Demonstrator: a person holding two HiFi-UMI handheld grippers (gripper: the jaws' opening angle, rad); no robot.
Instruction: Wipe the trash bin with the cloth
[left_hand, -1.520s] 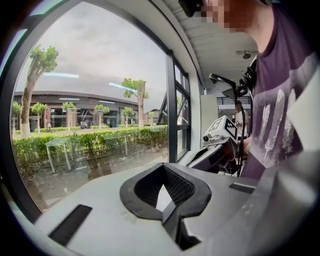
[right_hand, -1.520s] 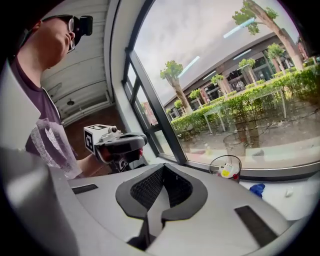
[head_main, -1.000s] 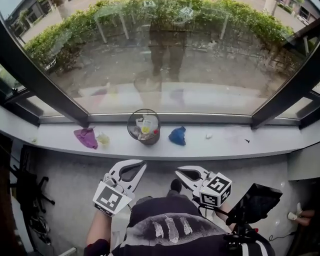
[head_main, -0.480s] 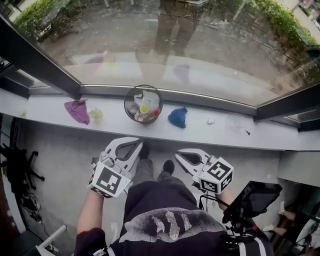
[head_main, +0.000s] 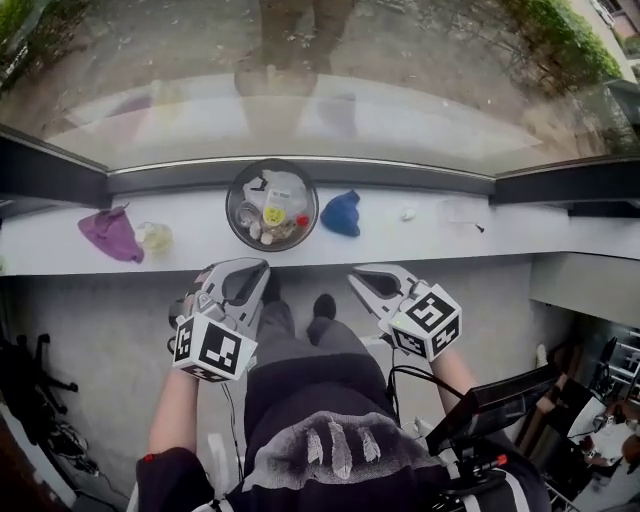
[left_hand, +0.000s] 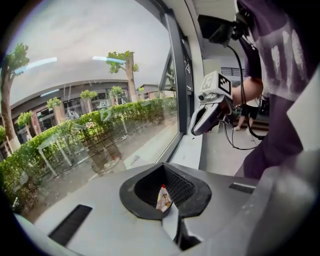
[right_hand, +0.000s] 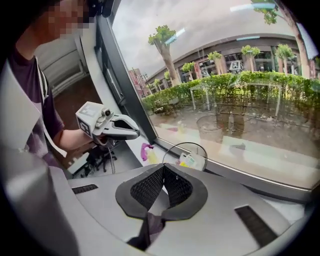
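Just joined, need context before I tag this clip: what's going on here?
A person stands at a window sill with tongs in each hand. The left tongs and right tongs are both shut and empty, held short of the sill. The trash bin, with rubbish inside, sits on the sill. A blue cloth lies just right of it and a purple cloth lies off to the left. No wiping has begun.

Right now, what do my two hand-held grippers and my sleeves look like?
Both the left hand-held gripper and the right hand-held gripper are pale grey, with curved looped jaws and black ridged pads. Each carries a white cube printed with black square markers. The sleeves are short and dark purple. A black cable loops beside the right arm.
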